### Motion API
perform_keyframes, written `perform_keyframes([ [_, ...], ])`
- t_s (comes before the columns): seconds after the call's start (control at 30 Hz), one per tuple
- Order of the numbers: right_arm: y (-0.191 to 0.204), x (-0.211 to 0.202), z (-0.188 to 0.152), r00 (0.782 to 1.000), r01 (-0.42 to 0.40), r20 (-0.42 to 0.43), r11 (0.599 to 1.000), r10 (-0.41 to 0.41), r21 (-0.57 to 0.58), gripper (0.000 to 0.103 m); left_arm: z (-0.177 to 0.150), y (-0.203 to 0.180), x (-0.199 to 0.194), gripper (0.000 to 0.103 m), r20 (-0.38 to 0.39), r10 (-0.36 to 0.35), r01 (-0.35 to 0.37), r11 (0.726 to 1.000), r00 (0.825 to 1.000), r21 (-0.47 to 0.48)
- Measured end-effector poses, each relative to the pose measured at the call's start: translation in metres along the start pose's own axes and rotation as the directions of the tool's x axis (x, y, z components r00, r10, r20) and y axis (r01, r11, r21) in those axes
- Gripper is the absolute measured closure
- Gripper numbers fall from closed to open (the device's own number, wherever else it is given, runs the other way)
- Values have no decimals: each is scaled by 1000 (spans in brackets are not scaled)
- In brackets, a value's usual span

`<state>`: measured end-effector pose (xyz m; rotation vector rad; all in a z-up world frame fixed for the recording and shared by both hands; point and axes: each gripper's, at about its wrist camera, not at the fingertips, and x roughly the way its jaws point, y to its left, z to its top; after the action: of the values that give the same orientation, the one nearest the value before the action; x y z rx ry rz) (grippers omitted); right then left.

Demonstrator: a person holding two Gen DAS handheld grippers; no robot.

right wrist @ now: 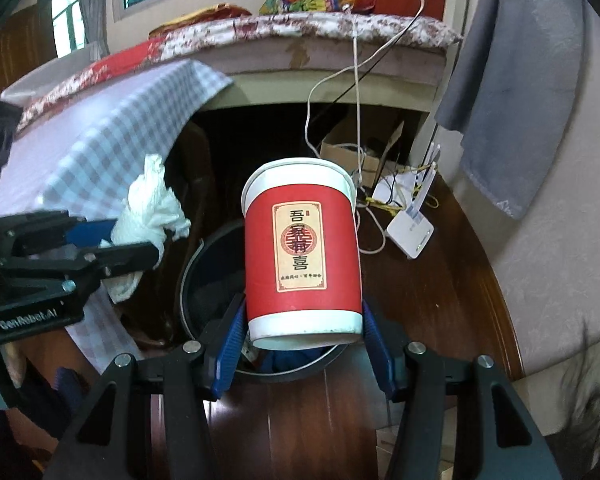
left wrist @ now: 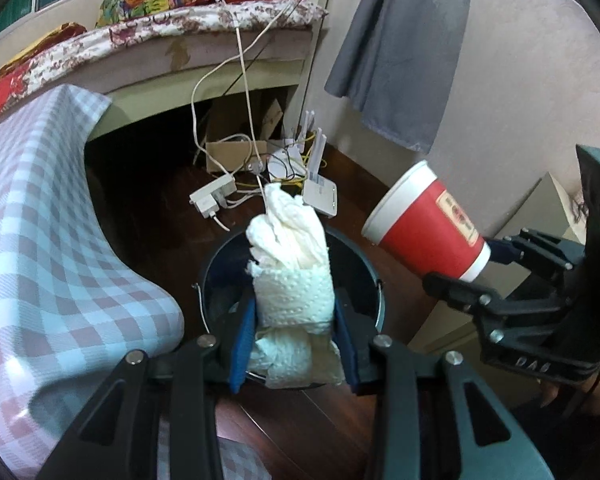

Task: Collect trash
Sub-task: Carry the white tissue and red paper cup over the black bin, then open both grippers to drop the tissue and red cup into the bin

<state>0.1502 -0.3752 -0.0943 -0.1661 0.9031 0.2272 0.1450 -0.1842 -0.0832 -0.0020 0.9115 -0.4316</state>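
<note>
Crumpled white paper towel wad (left wrist: 290, 276) hangs above the dark round bin (left wrist: 364, 268) on the wooden floor. Red paper cup (right wrist: 302, 252) with white rim and cream label tilts over the same bin, mouth forward.

I hold a crumpled white paper towel wad (left wrist: 290, 276) over the round dark bin (left wrist: 370, 276) on the floor, a red paper cup (right wrist: 302, 250) to its right, a white router (right wrist: 410, 236) behind.
</note>
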Motion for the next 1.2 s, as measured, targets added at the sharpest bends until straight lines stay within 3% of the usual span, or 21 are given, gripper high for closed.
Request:
perform_keyframes([
  [0.83, 16, 82, -19, 983, -17, -185, 994, -2, -104, 45, -25, 22, 74, 63, -178, 1, -9, 999, 984, -44],
  [1.17, 24, 107, -23, 973, -29, -232, 989, -6, -148, 45, -23, 26, 88, 63, -204, -7, -3, 999, 979, -47],
  [1.2, 24, 108, -22, 973, -26, -230, 988, -10, -153, 43, -23, 26, 91, 57, -214, -15, 4, 999, 977, -50],
])
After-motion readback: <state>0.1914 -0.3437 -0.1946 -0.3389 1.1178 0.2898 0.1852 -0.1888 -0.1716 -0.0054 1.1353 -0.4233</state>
